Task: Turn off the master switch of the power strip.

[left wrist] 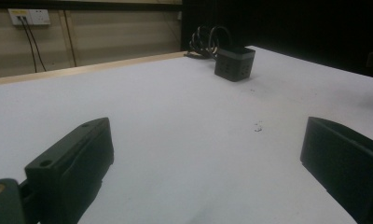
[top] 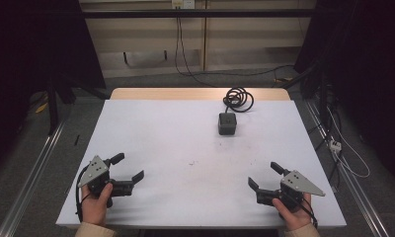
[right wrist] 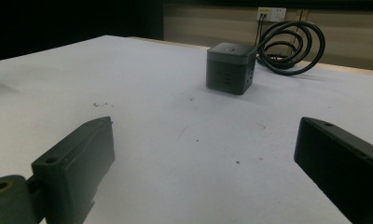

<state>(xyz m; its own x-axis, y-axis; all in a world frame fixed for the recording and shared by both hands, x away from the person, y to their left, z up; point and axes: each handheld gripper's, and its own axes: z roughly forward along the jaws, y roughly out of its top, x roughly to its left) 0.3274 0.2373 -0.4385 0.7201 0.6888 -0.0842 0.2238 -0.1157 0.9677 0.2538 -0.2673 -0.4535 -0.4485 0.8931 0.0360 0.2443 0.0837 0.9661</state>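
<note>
White desk (top: 176,148): both tongs, left gripper (top: 128,172) and right gripper (top: 265,177), wide, empty; cube socket (top: 227,123) near far edge may slip on its coiled cable (top: 238,98)

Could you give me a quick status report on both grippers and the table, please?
Left gripper open, empty, near edge. Right gripper open, empty, near edge. Black cube power strip far side, coiled cable behind it. Nothing in between.

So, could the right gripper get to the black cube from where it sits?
Probably yes. The right gripper is open and rests at the near right edge, and the table between it and the cube is bare. The coiled cable lies behind the cube, not in the way.
</note>
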